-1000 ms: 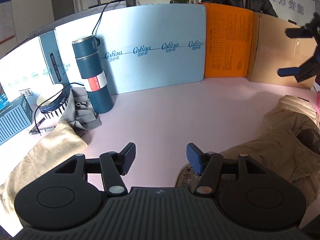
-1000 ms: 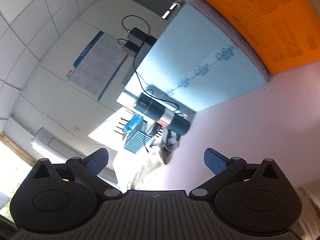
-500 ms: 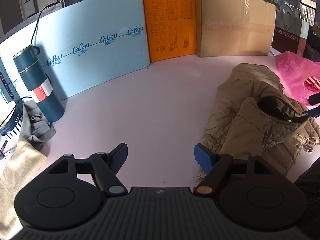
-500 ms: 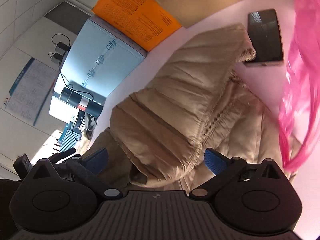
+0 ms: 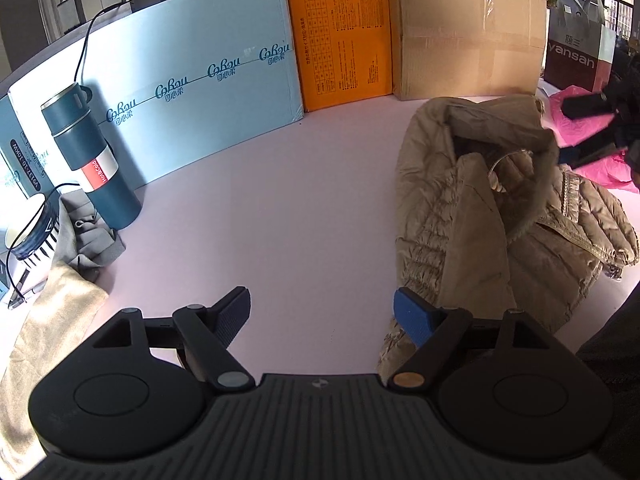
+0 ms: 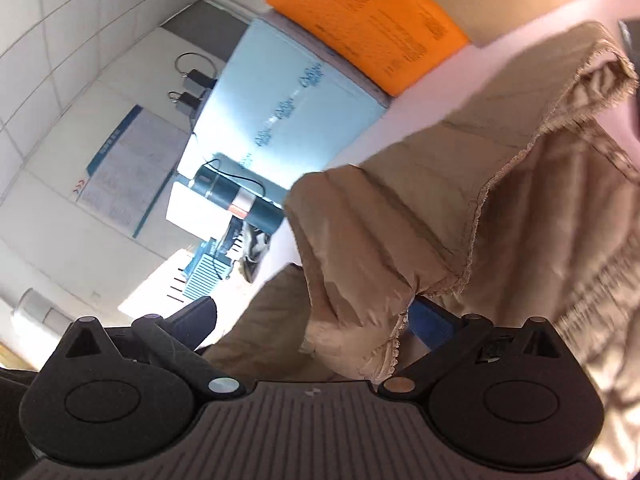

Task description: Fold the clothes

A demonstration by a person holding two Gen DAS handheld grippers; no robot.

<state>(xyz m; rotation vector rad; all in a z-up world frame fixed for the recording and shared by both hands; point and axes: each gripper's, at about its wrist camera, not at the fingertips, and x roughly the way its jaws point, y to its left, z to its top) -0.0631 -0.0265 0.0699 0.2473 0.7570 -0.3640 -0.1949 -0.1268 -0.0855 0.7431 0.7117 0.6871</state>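
Left gripper (image 5: 322, 310): jaws spread wide, nothing pinched, bare pink table (image 5: 288, 208) between the pads. Right-hand blue pad just touching or just beside the hem of the tan quilted jacket (image 5: 472, 216); cannot tell which.

Jacket: crumpled in a heap ahead and to the right of the left gripper, dark lining showing at the collar, one fold running back toward the right-hand finger.

Right gripper (image 6: 312, 318): jaws standing wide, a fold of the jacket (image 6: 360, 248) bulging down into the gap between them. Pads not seen pressing on the cloth; blue pad partly hidden behind the fold's frilled edge. Also seen from the left wrist view as dark fingers (image 5: 588, 128) at the far right, over the jacket's far edge and a pink plastic bag (image 5: 588, 136).

Writing, ahead of the left gripper: light blue box (image 5: 192, 92) printed "Cobou" four times in a row, small characters beneath each. To its right, orange box (image 5: 340, 36) with a grid and fine print, too small to read. Then plain brown carton (image 5: 468, 36) sealed with clear tape. Far right, dark paper bag (image 5: 576, 52) reading "yansan".

Ahead and to the left: teal flask (image 5: 88, 156) upright, red-and-white band marked "HotCold". Grey cloth (image 5: 86, 236) at its foot, beige cloth (image 5: 52, 312) nearer the left finger.
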